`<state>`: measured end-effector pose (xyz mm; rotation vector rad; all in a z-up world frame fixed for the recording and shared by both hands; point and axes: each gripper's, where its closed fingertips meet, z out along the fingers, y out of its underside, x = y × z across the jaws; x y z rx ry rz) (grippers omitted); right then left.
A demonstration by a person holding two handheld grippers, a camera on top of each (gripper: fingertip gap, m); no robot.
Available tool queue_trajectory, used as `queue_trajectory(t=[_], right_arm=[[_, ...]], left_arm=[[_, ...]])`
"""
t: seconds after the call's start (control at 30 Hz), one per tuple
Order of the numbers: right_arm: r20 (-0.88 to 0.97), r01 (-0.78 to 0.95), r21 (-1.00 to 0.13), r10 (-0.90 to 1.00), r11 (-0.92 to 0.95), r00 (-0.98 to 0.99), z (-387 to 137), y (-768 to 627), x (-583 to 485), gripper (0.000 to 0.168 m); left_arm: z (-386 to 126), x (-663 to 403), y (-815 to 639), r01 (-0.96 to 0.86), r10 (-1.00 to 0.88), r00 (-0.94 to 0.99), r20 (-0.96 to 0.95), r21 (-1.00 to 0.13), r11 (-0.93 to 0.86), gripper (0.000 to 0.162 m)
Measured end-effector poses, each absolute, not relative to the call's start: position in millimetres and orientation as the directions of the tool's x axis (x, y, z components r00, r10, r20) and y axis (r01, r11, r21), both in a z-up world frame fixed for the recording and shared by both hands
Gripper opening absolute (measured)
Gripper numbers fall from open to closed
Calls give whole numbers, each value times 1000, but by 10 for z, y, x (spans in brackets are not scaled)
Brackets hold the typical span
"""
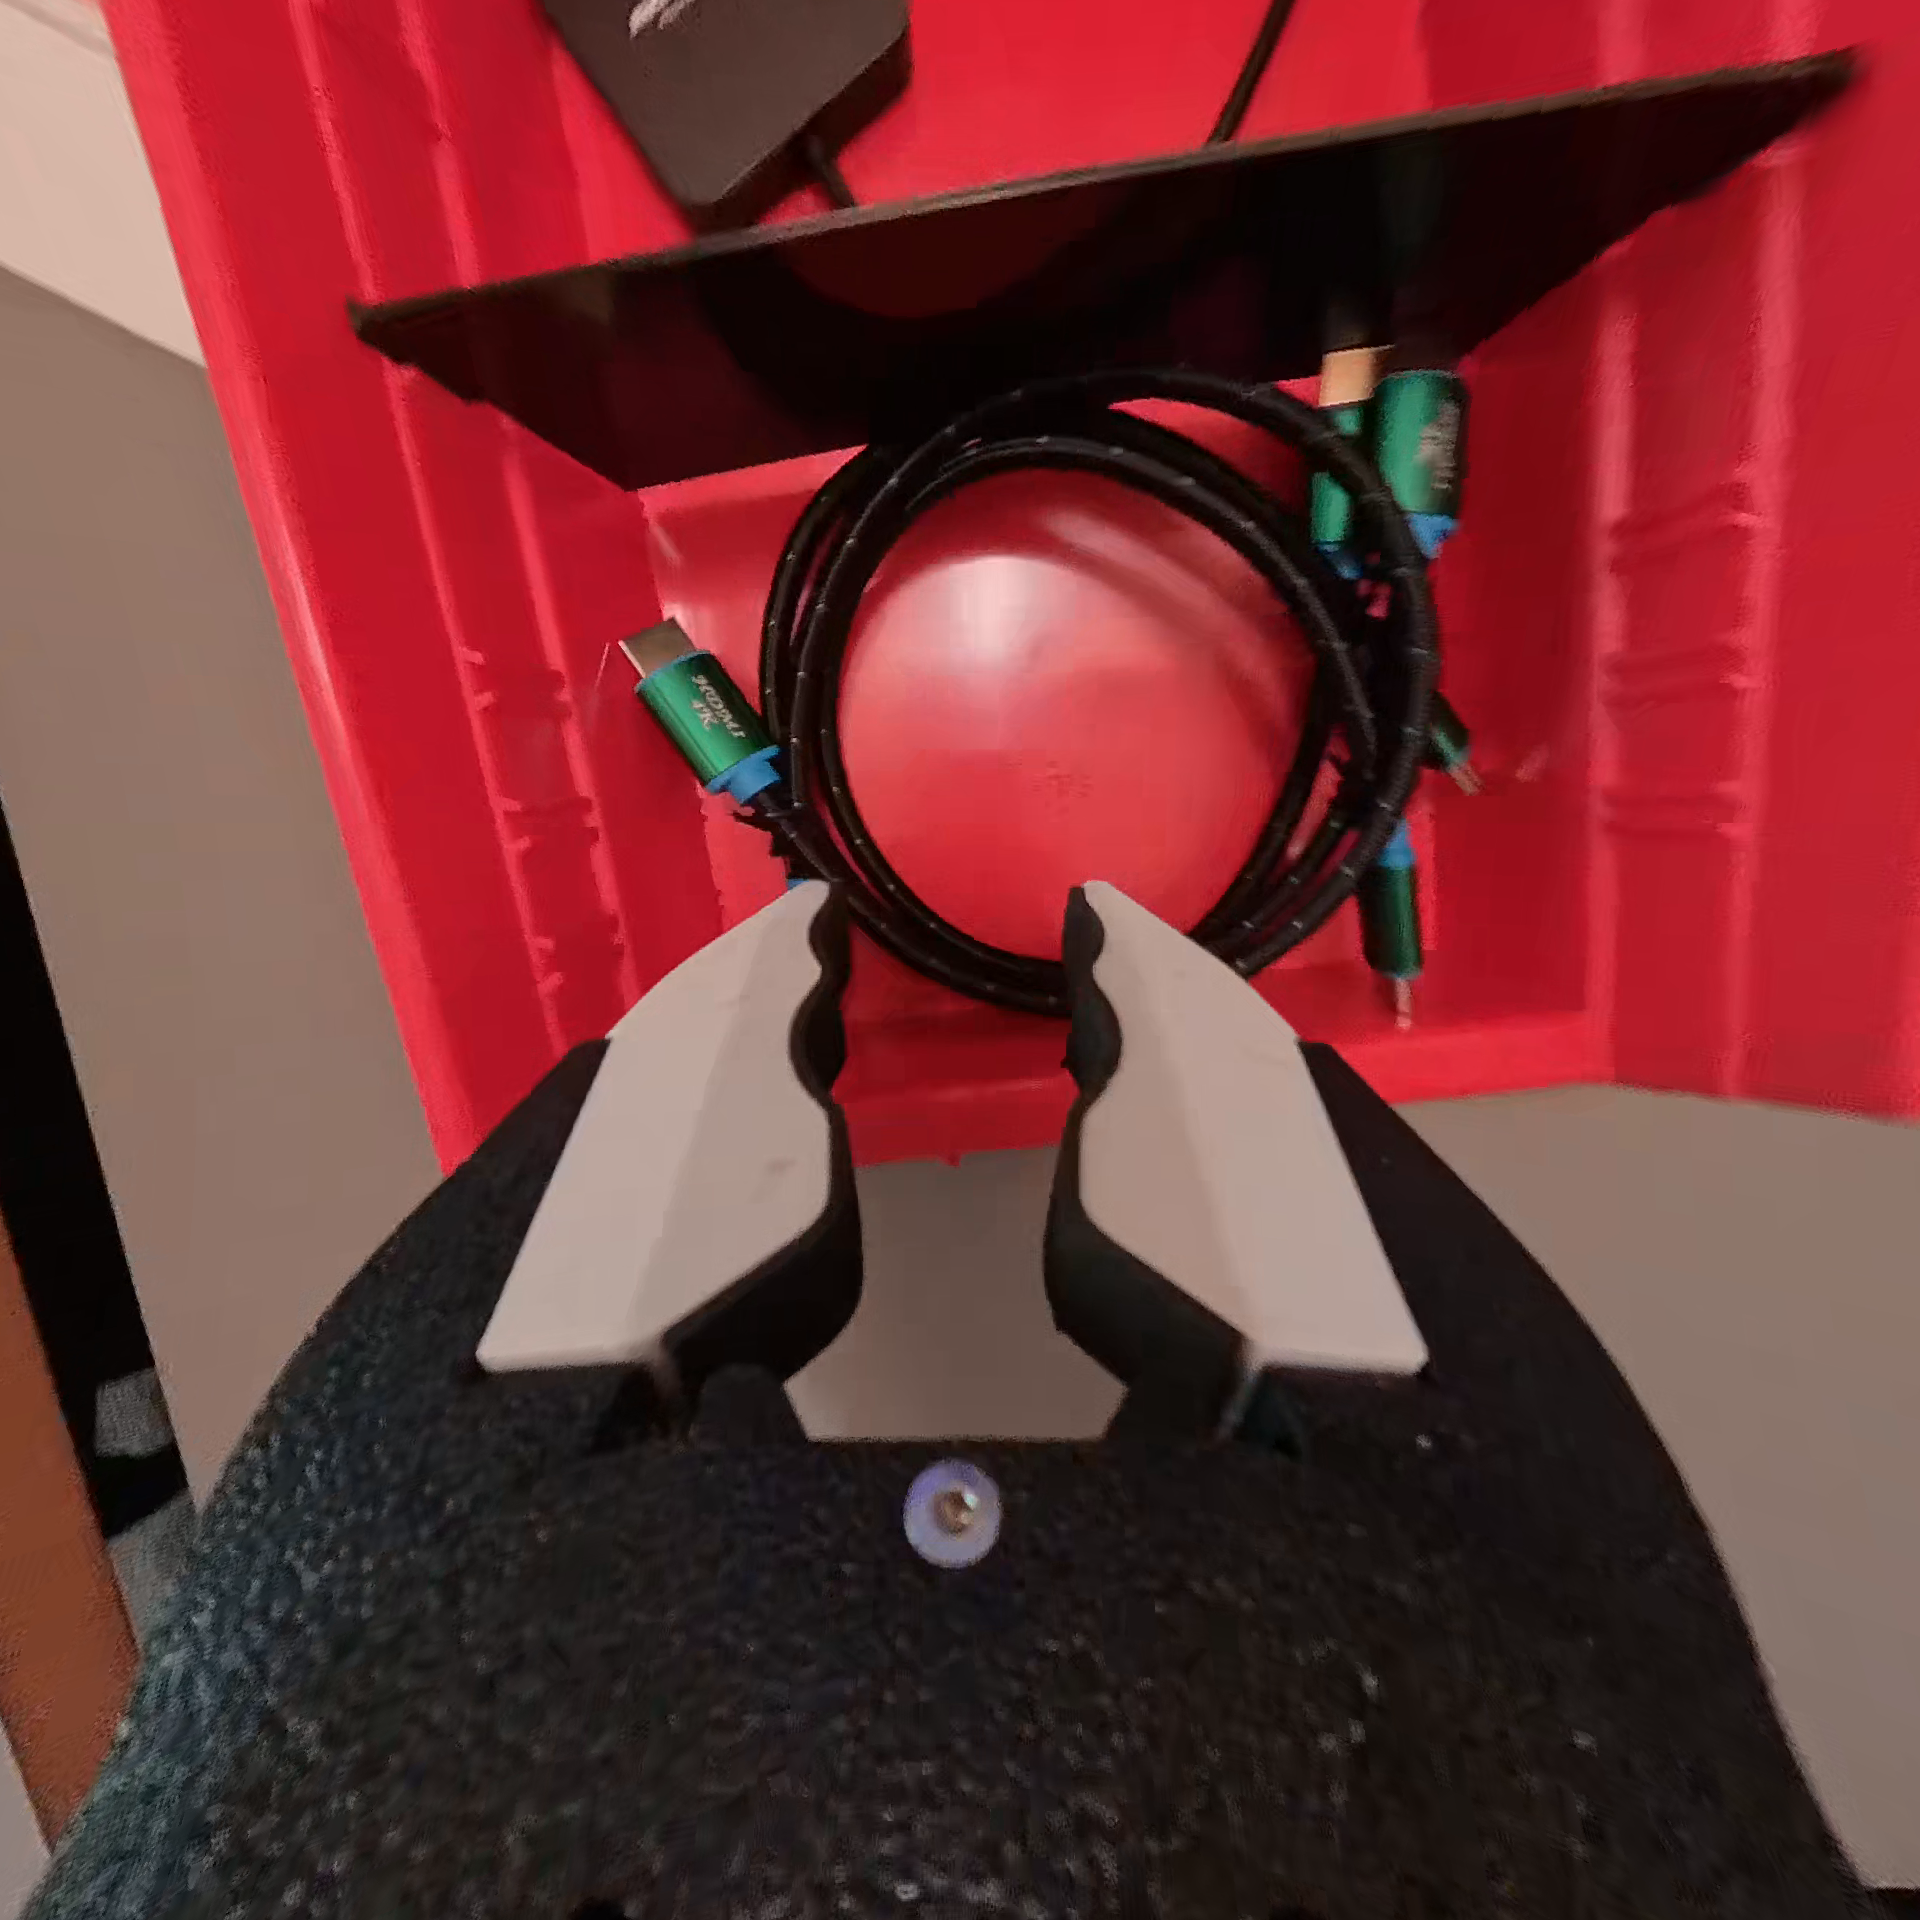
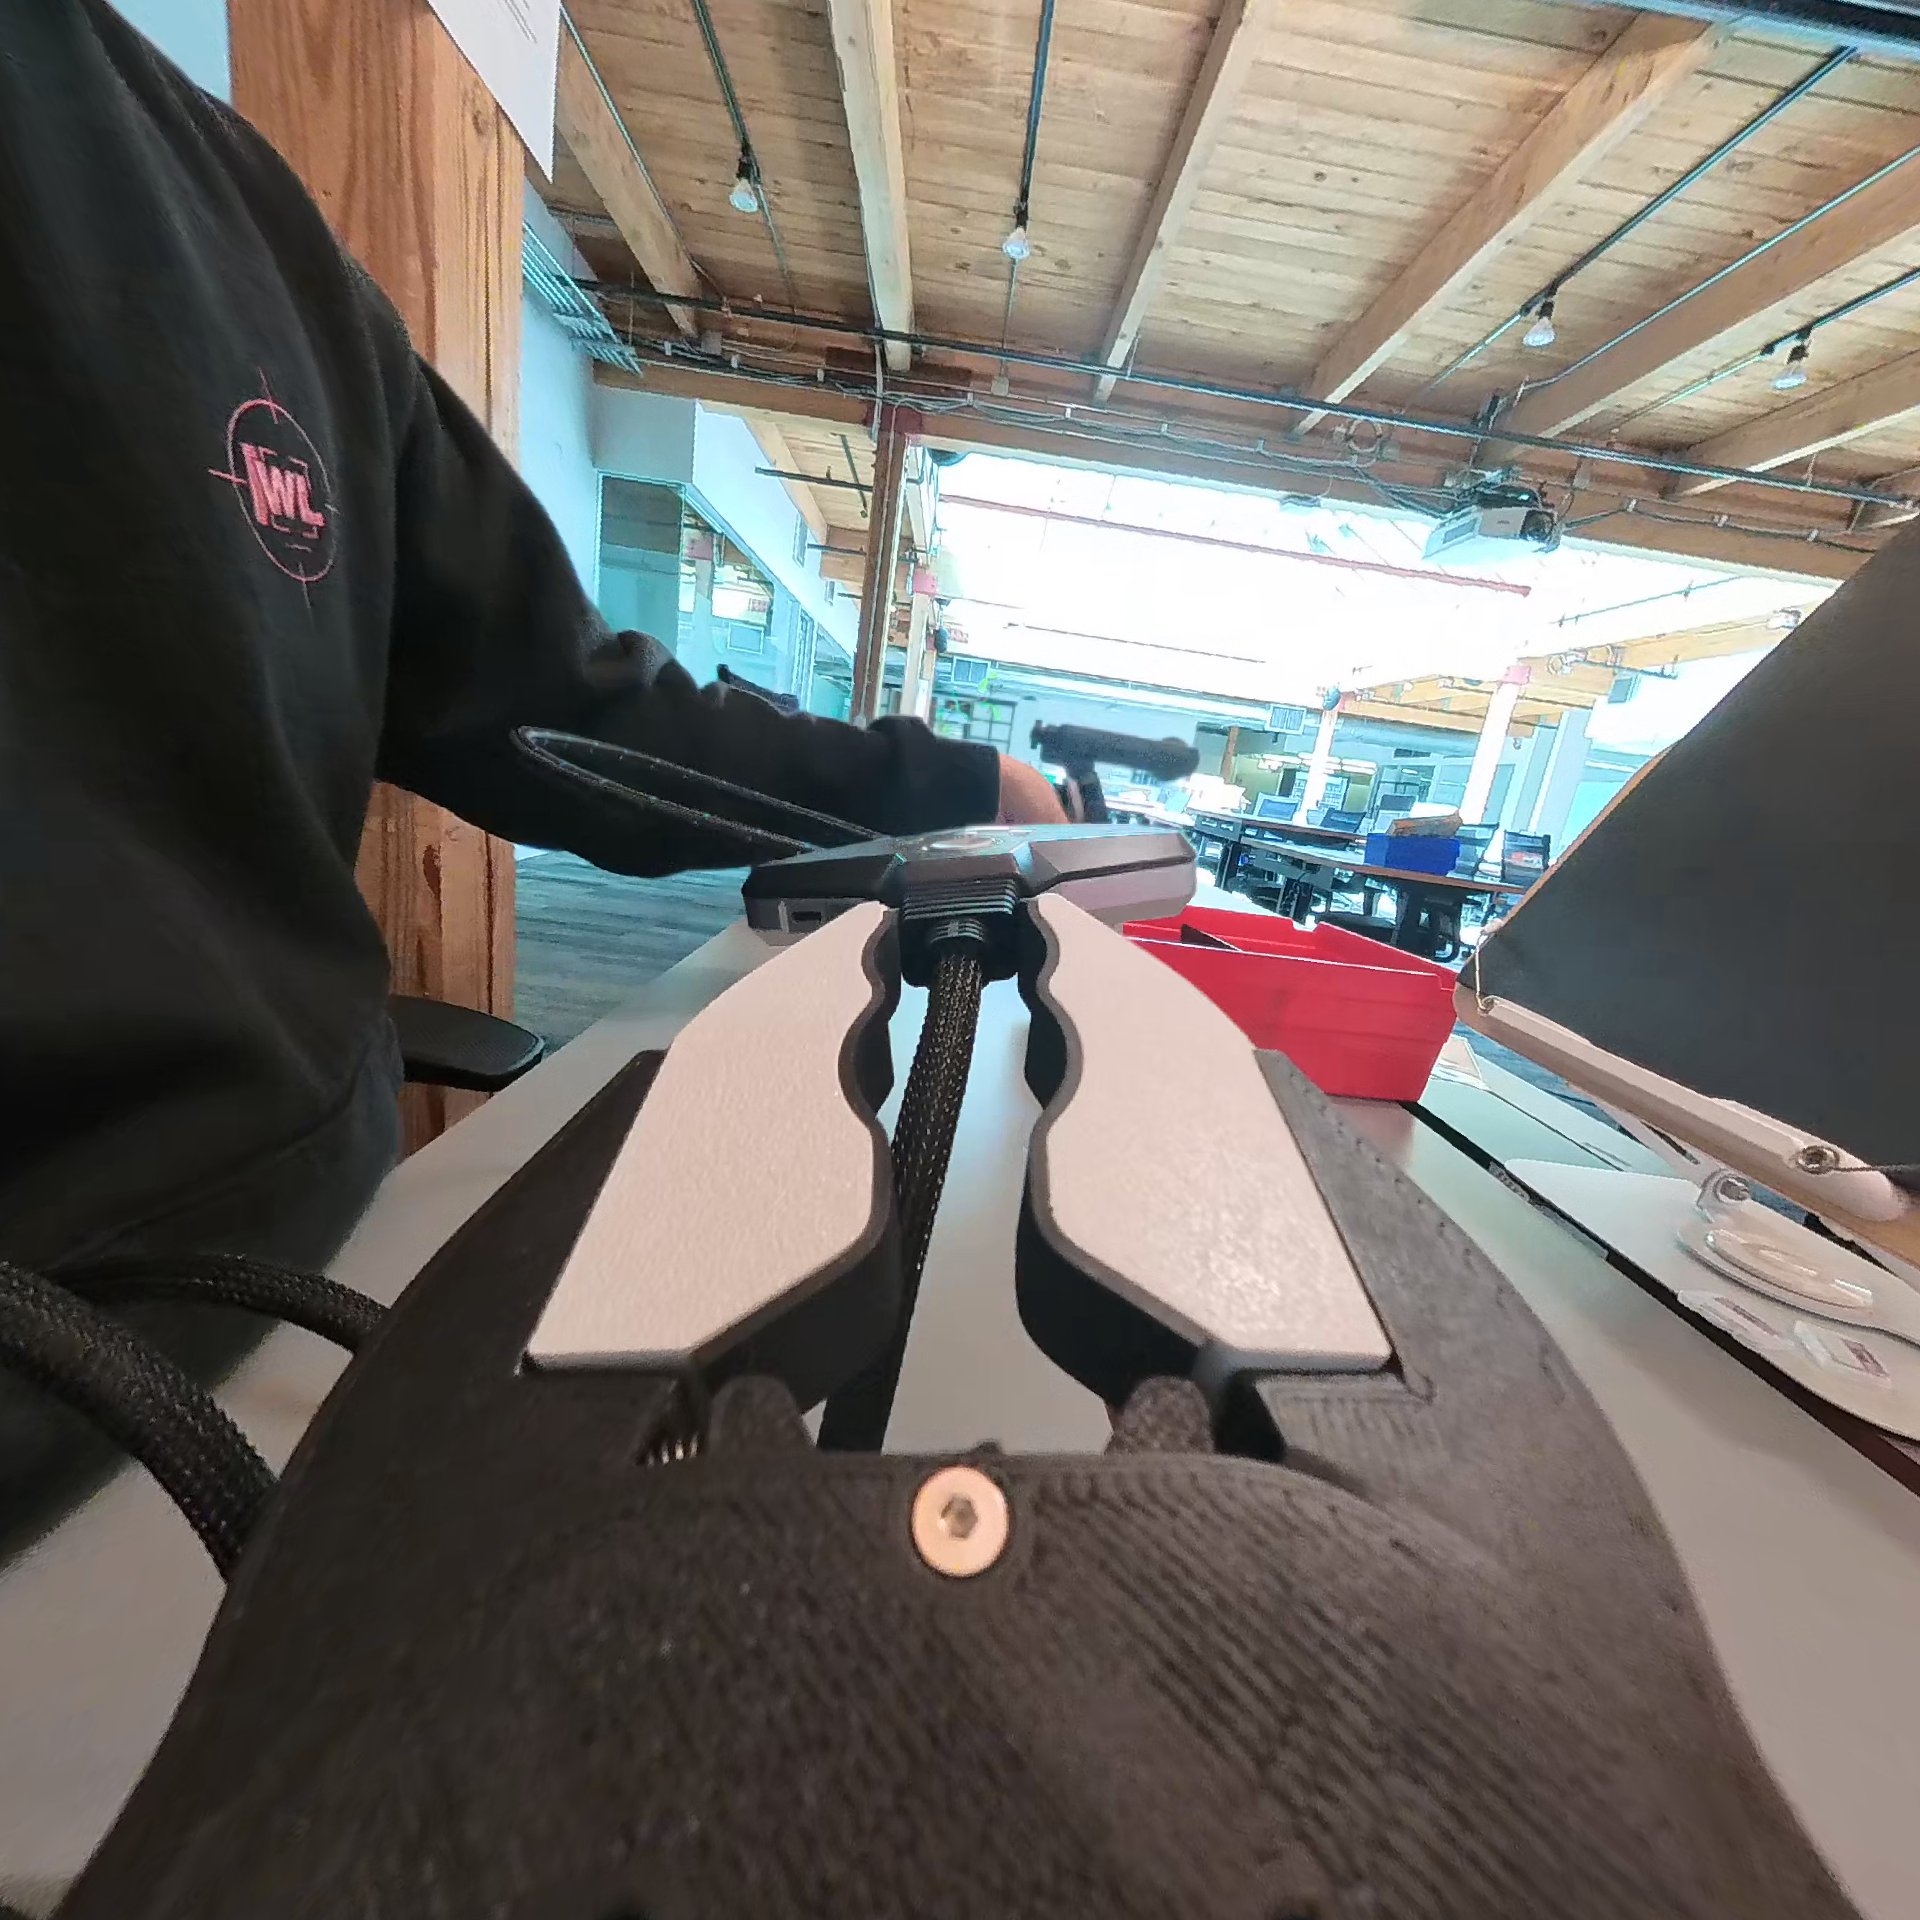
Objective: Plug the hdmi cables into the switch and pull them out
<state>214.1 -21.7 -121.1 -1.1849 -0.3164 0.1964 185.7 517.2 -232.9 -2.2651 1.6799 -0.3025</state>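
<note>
left gripper (image 1: 945,904): jaws wide open, holding nothing, over the coiled black braided hdmi cables with green plugs (image 1: 1101,665) in the red plastic bin (image 1: 1662,623) | right gripper (image 2: 956,925): jaws closed on the black connector (image 2: 956,904) at the flat black switch box (image 2: 1101,857) near the white bench edge (image 2: 1621,1558)

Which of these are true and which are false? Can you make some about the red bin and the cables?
1. The HDMI cables lie coiled in a red bin. True.
2. The left hand-held gripper is clamped on a green plug. False: it is open and holds nothing; the green plug lies apart from it.
3. The right hand-held gripper has its fingers around the collar of the switch's braided cable. True.
4. The switch lies inside the red bin. False: it sits on the white table.
</note>
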Motion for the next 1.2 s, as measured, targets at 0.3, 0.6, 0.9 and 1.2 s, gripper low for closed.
queue_trajectory(t=[0.3,0.6,0.9,1.2], right_arm=[[150,26,-940,345,341,926,-1246,-161,2065,22],[141,18,-934,323,356,936,-1234,-208,2132,22],[148,13,-925,326,380,934,-1191,-236,2121,22],[148,-26,-907,375,420,915,-1136,-283,2058,22]], left_arm=[[-2831,1837,5615,-927,-901,363,-238,-194,-322,29],[-2100,1913,5625,-868,-890,320,-326,-477,-137,15],[-517,1936,3958,-302,-909,-365,-203,-897,322,15],[-335,1373,2344,55,-497,-836,-232,-937,345,15]])
